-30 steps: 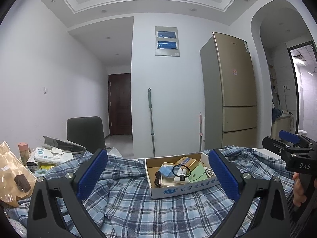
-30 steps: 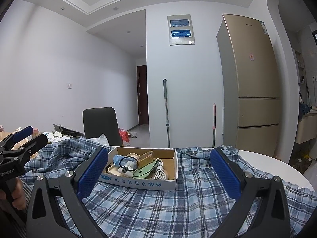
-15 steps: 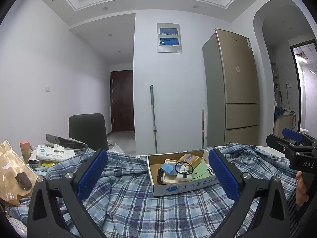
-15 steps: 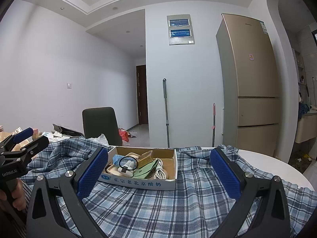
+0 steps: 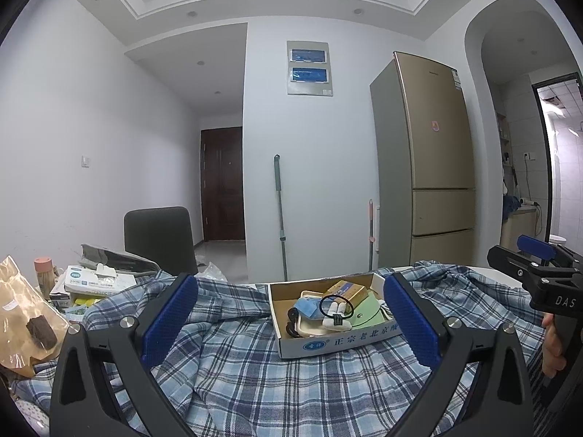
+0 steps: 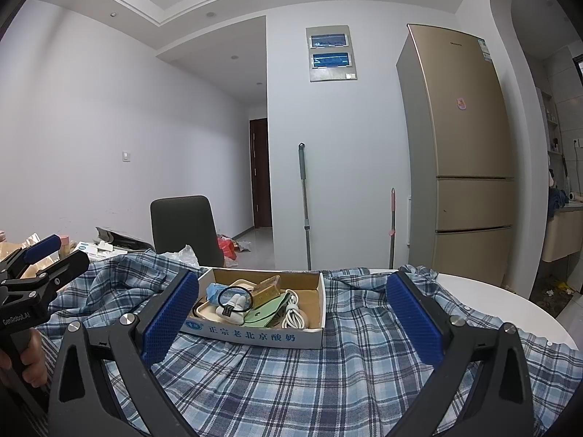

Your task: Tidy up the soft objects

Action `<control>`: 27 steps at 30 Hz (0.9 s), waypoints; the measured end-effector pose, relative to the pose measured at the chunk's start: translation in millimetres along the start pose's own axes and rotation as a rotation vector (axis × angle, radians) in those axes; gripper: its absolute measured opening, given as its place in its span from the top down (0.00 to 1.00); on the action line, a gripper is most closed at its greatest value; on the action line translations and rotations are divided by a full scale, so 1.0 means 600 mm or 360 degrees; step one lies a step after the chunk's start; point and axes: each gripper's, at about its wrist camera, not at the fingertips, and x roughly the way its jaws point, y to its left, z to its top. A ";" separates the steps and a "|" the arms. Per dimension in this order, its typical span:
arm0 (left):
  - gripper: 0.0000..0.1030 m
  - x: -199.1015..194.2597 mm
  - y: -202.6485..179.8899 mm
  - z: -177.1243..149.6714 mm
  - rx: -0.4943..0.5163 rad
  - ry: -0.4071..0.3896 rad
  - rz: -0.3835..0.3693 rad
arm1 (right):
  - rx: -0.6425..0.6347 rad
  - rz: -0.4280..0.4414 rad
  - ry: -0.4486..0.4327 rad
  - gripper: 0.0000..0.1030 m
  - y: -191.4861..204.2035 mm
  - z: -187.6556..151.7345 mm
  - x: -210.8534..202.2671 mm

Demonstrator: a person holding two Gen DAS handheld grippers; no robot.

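Note:
A blue plaid shirt (image 5: 255, 371) lies spread and rumpled over a round white table (image 6: 510, 309); it also shows in the right wrist view (image 6: 328, 382). A shallow cardboard box (image 5: 328, 342) of small items sits on the shirt, seen too in the right wrist view (image 6: 255, 335). My left gripper (image 5: 289, 322) is open and empty, held above the shirt's near part. My right gripper (image 6: 291, 317) is open and empty, beside it to the right. Each gripper shows at the edge of the other's view.
A tissue pack (image 5: 94, 280), a brown bag (image 5: 25, 320) and a bottle (image 5: 42, 273) clutter the table's left side. A dark chair (image 5: 156, 240) stands behind the table. A gold fridge (image 5: 426, 167) and a mop handle (image 5: 280, 215) stand by the far wall.
Both wrist views have tilted up slightly, so the shirt and box sit lower in frame. Both grippers stay open and empty.

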 end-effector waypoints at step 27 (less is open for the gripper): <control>0.00 -0.001 0.000 -0.001 -0.0001 0.0007 0.0006 | 0.0000 0.0000 0.0001 0.00 0.000 0.001 0.000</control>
